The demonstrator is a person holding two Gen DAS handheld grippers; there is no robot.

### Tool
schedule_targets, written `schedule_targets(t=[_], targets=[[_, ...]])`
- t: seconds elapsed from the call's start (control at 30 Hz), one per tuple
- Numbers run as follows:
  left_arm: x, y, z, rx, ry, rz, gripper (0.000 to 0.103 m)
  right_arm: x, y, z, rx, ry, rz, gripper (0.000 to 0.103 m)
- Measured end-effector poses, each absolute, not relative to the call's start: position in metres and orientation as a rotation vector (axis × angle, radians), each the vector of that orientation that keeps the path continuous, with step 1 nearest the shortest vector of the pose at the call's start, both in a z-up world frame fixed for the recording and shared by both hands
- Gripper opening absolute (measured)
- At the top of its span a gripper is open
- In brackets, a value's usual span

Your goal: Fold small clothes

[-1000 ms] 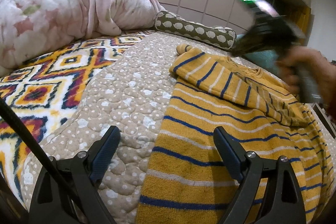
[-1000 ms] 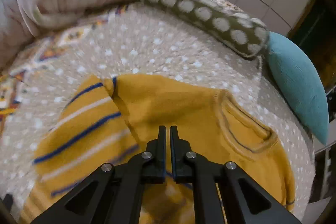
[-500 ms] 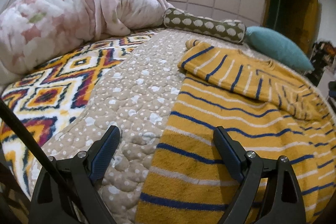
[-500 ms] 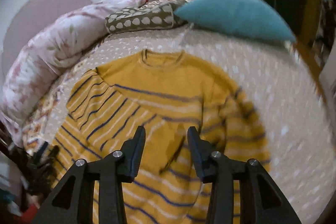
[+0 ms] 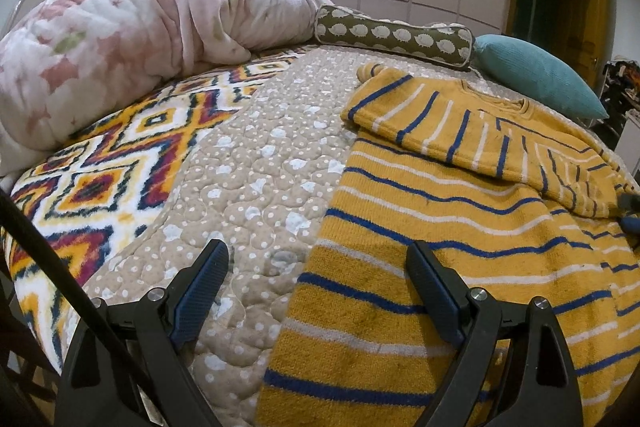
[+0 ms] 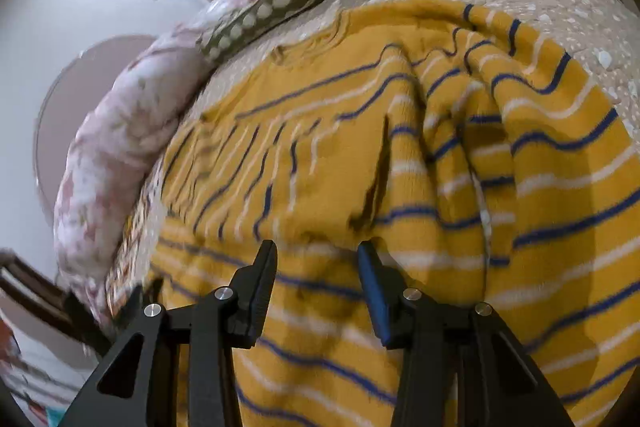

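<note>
A mustard-yellow sweater with blue and white stripes (image 5: 448, 227) lies flat on the bed, one sleeve (image 5: 448, 123) folded across its chest. My left gripper (image 5: 316, 267) is open and empty, low over the sweater's near left edge. In the right wrist view the sweater (image 6: 400, 167) fills the frame, with rumpled folds on its right side. My right gripper (image 6: 316, 267) is open and empty just above the fabric near the folded sleeve. Its tip shows at the right edge of the left wrist view (image 5: 630, 211).
The bed has a beige dotted quilt (image 5: 256, 171) and a bright diamond-patterned blanket (image 5: 100, 179) on the left. A pink floral duvet (image 5: 132, 39), an olive bolster (image 5: 392, 37) and a teal cushion (image 5: 536, 75) lie along the head. Wardrobe doors stand behind.
My right gripper opened, let go of the sleeve, pulled back from the collar area and now hovers low over the sweater's middle. My left gripper stayed open in place.
</note>
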State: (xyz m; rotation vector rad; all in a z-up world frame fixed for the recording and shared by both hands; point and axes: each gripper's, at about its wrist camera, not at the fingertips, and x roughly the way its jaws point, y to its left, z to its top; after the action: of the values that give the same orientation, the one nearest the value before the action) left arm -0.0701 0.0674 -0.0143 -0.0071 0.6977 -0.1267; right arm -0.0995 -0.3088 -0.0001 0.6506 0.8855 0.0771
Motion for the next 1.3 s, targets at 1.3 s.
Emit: schedule_targets(t=[1.3], targets=[[-0.169, 0.003, 0.077, 0.030, 0.807, -0.299, 0.089, -0.365, -0.416, 0.010, 0.606, 0.837, -0.137, 0.043]])
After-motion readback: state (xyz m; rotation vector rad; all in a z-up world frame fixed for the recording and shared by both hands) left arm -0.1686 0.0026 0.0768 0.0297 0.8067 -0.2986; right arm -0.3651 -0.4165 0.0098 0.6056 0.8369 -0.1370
